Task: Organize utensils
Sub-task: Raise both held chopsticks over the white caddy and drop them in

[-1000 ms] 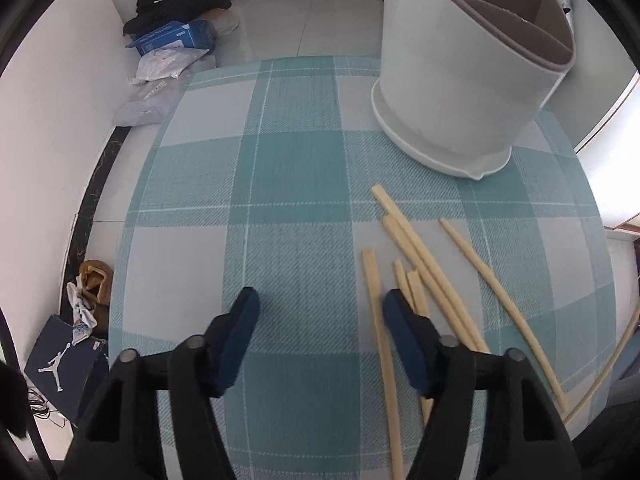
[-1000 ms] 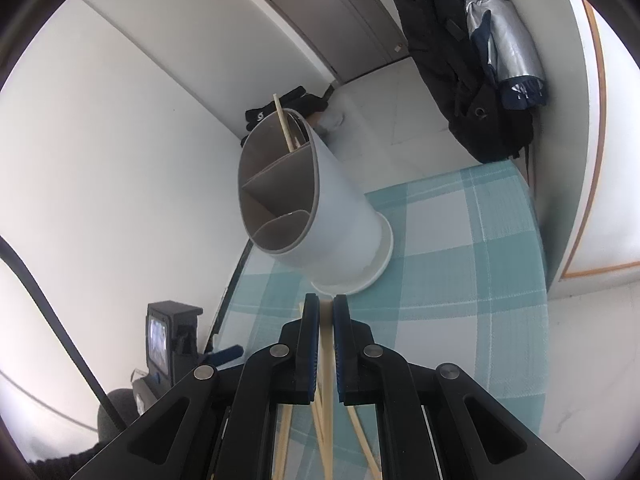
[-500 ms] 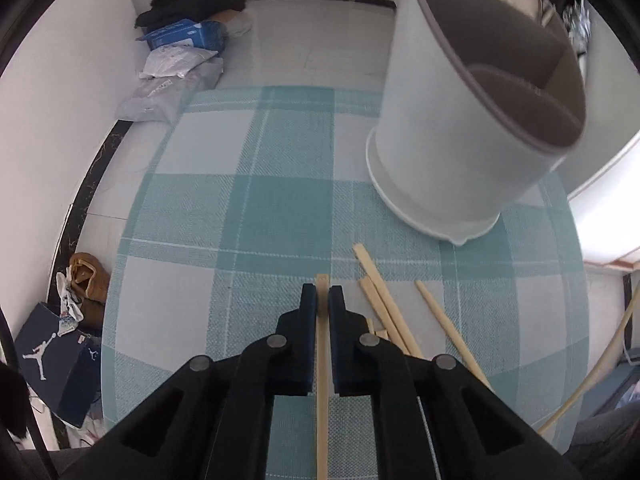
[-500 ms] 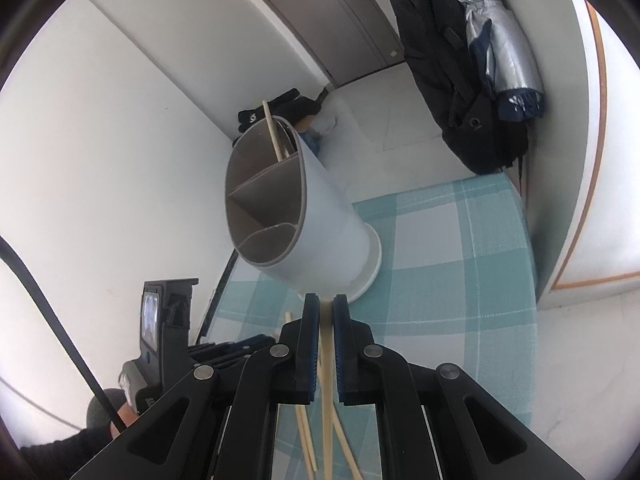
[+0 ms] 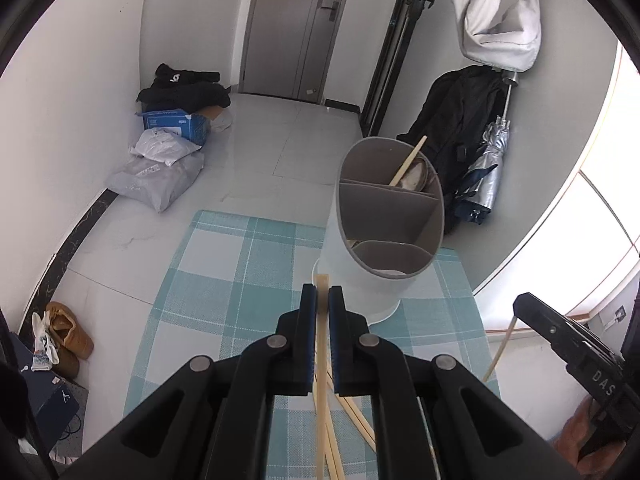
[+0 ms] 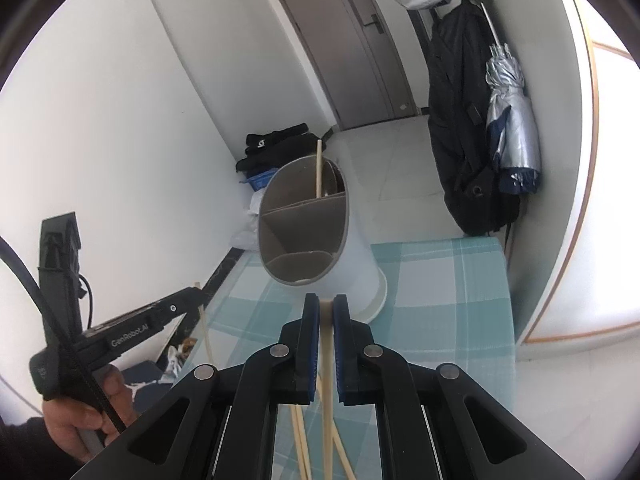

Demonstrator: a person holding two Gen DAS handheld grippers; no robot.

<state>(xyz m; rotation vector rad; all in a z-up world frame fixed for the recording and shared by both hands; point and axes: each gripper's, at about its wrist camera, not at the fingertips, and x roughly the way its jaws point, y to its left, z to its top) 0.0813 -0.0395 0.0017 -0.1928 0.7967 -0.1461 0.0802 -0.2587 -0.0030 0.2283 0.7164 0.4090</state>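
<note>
A white divided utensil holder stands on the teal checked tablecloth, with one wooden chopstick leaning in its far compartment. My left gripper is shut on a chopstick, held above the cloth just short of the holder. My right gripper is shut on another chopstick, also raised in front of the holder. Several loose chopsticks lie on the cloth below the grippers. In the right wrist view the left gripper shows at the left, in a person's hand.
On the floor beyond the table lie plastic bags, a blue box and dark clothes. Shoes sit by the left wall. A black coat and a folded umbrella hang at the right, close behind the holder.
The left gripper went from open to shut on a chopstick and lifted it off the cloth. The right gripper rose with its chopstick. Both now look down into the holder's compartments.
</note>
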